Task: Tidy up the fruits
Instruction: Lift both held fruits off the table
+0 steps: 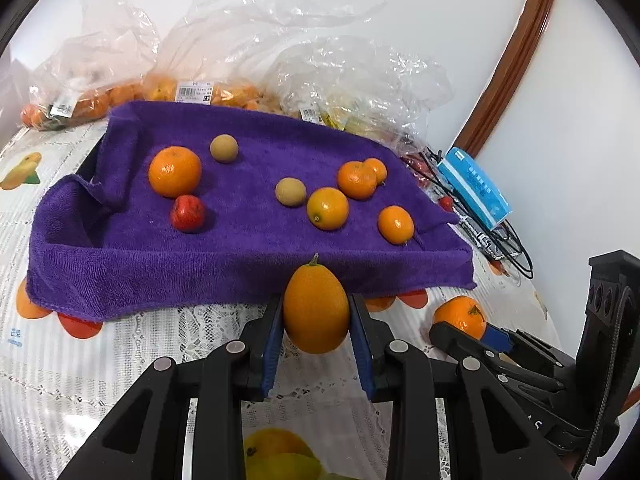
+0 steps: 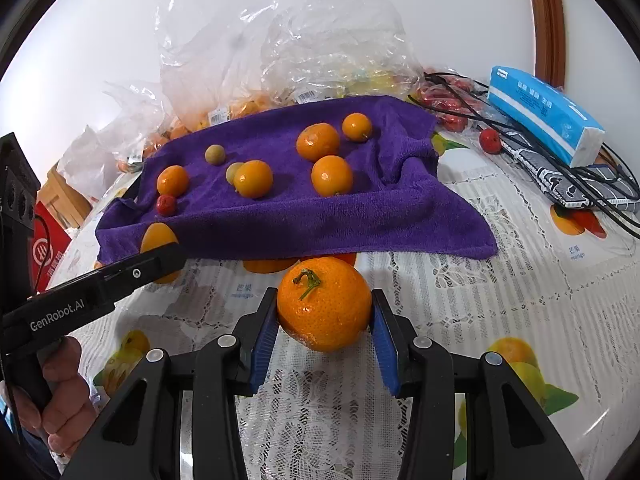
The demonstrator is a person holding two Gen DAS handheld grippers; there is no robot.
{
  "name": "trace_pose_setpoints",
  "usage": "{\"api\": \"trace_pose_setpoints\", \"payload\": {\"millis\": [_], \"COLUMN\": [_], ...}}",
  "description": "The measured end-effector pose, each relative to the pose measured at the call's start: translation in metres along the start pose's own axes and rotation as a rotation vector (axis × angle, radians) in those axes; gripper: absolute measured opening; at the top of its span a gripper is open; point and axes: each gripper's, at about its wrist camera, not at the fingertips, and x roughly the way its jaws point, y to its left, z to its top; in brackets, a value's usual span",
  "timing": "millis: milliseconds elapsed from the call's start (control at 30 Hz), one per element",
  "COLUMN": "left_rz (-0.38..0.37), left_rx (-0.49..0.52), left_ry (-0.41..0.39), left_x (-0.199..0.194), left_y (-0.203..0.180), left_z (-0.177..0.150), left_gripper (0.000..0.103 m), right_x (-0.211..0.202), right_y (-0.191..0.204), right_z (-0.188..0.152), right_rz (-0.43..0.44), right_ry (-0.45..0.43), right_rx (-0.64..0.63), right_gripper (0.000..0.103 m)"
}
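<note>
A plain white wall [image 1: 400, 8] with a curved wooden trim [image 1: 516, 52] backs the tabletop [image 2: 500, 280], which wears a white lace cloth printed with fruit. Clear plastic bags [image 1: 240, 40] of fruit crowd its far edge. A purple towel [image 1: 240, 248] lies in the middle with loose oranges, two small tan fruits and one red fruit on it. A blue tissue pack [image 2: 548, 116] rests on black cables near the wall. The left hand-held gripper [image 1: 316, 312] is clamped on an oval orange fruit [image 1: 316, 308] just in front of the towel. The right hand-held gripper [image 2: 325, 312] is clamped on a stemmed tangerine [image 2: 325, 304], also at the towel's near edge.
</note>
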Motion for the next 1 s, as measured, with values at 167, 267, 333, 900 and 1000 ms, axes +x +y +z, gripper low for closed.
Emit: {"api": "trace_pose_setpoints", "payload": {"millis": [167,267,333,900,1000], "left_rz": [-0.009,-0.01,-0.004,-0.006,-0.002], "left_rx": [0.002,0.002,0.007,-0.007,-0.004], "left_ry": [-0.016,-0.01,-0.008,0.003,-0.003], "left_x": [-0.005,-0.004,-0.004,-0.001,-0.002], "left_y": [-0.001,-0.002,-0.003,0.0,0.0], "left_z": [0.0,0.0,-0.001,-0.001,0.0], "left_gripper": [0.03,0.03,0.03,0.03,0.03], "right_x": [-0.003,-0.002,-0.002,0.008,0.005], "right_y": [-0.002,-0.002,-0.002,0.002,-0.001], "right_z": [0.0,0.0,0.0,-0.001,-0.002], "right_rz": [0.014,0.015,0.013,-0.016,0.0], "right_ry": [-0.015,-0.014,-0.011,0.033,0.017], "right_rx": [0.011,0.014,0.016,-0.007,0.007], "right_gripper": [0.044,0.044,0.044,0.044,0.044]}}
